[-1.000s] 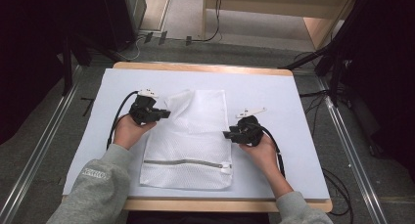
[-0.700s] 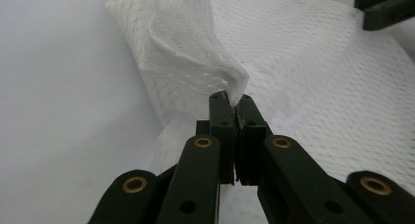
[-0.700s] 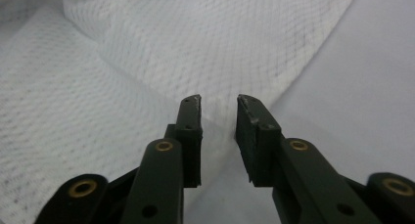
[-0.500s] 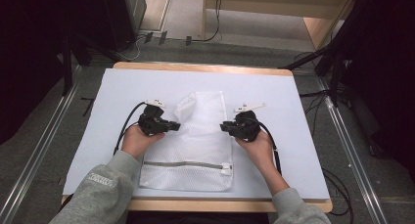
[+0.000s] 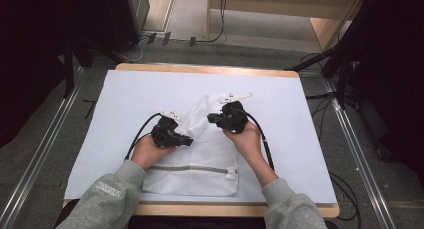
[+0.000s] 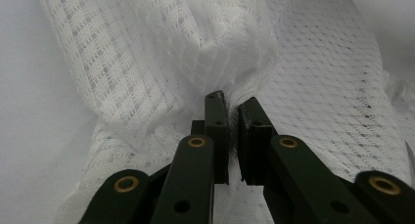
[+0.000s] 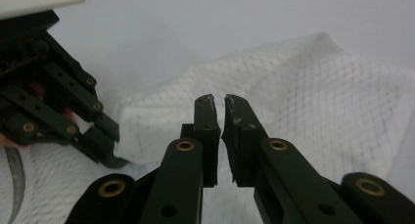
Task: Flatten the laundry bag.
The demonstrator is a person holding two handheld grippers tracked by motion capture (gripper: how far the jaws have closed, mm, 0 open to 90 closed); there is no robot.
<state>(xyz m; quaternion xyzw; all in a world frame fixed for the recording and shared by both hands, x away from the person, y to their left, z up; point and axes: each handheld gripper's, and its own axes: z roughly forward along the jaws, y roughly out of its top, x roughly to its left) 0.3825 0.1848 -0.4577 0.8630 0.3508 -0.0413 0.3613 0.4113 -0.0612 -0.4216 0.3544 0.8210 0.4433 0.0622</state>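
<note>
Centrally, white mesh bag [image 5: 200, 159] lies on pale sheet [image 5: 125, 99] over wooden table [image 5: 205, 69]; grey floor [image 5: 190, 44] at top. Left gripper [image 5: 189, 141] pinches mesh; right gripper [image 5: 210, 118] jaws, just closing, nearly meet, grip unclear.

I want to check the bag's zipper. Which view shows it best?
The high view: the grey zipper runs across the near end of the white mesh bag, with its white pull at the right. The right gripper view catches a short grey bit at its lower left edge; the left gripper view gives mesh pinched in the left gripper.
</note>
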